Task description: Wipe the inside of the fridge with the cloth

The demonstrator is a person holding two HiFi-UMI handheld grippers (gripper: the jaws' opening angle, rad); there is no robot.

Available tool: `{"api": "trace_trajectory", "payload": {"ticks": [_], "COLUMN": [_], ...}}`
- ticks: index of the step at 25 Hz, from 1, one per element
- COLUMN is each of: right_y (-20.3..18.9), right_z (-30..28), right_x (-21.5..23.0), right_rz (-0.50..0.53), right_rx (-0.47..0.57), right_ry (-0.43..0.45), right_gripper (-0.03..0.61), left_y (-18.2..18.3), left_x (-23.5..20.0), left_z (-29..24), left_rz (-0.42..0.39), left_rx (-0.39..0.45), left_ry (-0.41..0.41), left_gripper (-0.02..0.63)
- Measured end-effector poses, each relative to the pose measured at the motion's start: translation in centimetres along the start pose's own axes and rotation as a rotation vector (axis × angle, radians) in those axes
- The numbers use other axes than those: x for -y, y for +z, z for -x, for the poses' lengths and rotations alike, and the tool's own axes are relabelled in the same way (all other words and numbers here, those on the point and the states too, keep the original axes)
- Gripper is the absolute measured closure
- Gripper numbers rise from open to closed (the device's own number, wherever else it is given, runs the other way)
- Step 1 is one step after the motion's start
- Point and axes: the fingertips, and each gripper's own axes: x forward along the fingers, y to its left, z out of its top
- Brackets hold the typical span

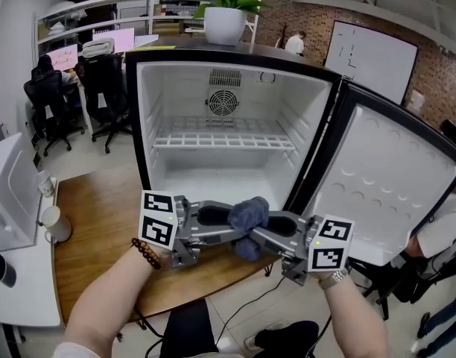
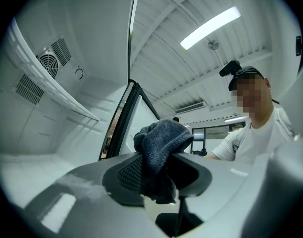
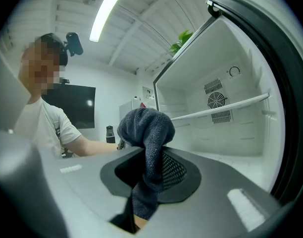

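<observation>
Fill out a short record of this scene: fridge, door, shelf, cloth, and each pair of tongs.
fridge: open, nothing stored inside
door: swung wide to the right
shelf: white wire rack, bare
cloth: dark blue, bunched, in front of the opening, not touching the interior
left tongs: closed on the cloth
right tongs: closed on the cloth from the opposite side

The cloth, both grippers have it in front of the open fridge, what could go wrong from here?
1. The left gripper and right gripper both pinch one small wad of cloth; if they pull apart or one lets go badly, it could drop short of the fridge.
2. The wad barely sticks out past the fingers, so wiping may knock hard fingers against the wire shelf or walls.
</observation>
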Motion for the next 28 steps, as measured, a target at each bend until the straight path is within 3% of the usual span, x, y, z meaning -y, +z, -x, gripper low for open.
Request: {"api": "trace_trajectory", "payload": {"ticks": [3,8,17,22,26,28], "right_y": [-0.2,-0.7,-2.3,-2.9,-2.4,-2.2], "right_z": [0.1,0.6,4.9,6.7,7.8,8.1], "right_x": [0.5,2.3,8.1,8.7,8.8,8.8], "right_rz": [0.017,0.055,0.11,0.16,0.182,0.179], "right_rx": [-0.021,-0.042,-0.106,-0.13,-0.088,-0.07], "right_ry": [-0.04,-0.18,-0.597,-0.705,-0.749,-0.763], "right_gripper": [0.508,0.479,0.471,0.506,0.574,0.577], "left_y": [-0.1,-0.5,-0.3,0.0,0.0,0.0], "left_x": [-0.7,-2.3,-10.0,-14.9,-17.9,-19.4], "left_z": [0.2,0.1,0.7,0.8,-0.1,-0.5], "left_rz": [-0.006,-0.04,-0.101,-0.108,-0.124,-0.133], "left_rx": [-0.001,-0.028,-0.032,-0.012,-0.027,-0.031], "left_ry": [0.034,0.141,0.484,0.67,0.754,0.793], "left_gripper": [0.501,0.514,0.515,0.515,0.515,0.515]}}
